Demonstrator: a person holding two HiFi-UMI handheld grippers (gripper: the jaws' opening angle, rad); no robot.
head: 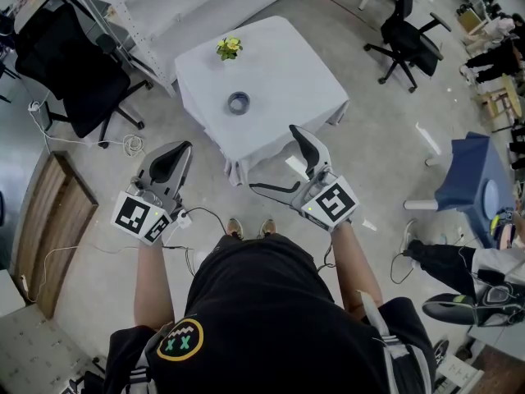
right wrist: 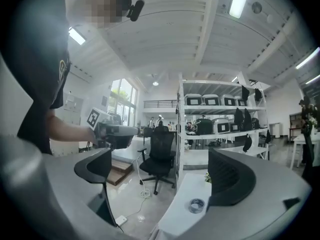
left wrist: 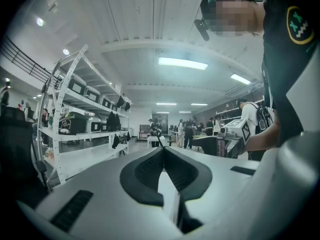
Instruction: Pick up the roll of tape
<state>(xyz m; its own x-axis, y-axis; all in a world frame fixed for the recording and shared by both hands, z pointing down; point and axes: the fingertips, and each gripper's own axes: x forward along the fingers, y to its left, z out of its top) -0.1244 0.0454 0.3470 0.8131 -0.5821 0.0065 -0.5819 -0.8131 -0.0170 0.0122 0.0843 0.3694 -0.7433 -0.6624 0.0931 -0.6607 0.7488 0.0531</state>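
Standing just short of the table [head: 287, 72], the person holds both tools level in front of the waist. The right claw [head: 275, 158] is released, its pads spread wide with only air and floor between them. That looks like readiness, since a wide gap is what a ring-shaped thing needs. The left claw [head: 184, 147] is clenched tip to tip on nothing and sits off to the side, probably idle because one claw is enough for so small a load. Ahead of the right claw hangs the draped near corner of the table. Beyond it the roll of tape [head: 239, 103] lies flat on the white cloth, hole upward, well apart from the pads and untouched. In the right gripper view the roll of tape [right wrist: 196, 205] shows low in the gap, close to the inner side of the right-hand pad. The aim therefore seems roughly right, while the reach has yet to be made. As the roll lies flat and the claw points level, I judge the claw would have to tip down over it or take one wall through the hole. Past the roll, near the table's far edge, stands a small bunch of flowers [head: 229, 48], clear of the approach. Farther off are a black office chair [right wrist: 157, 156] and white shelving [right wrist: 215, 119].
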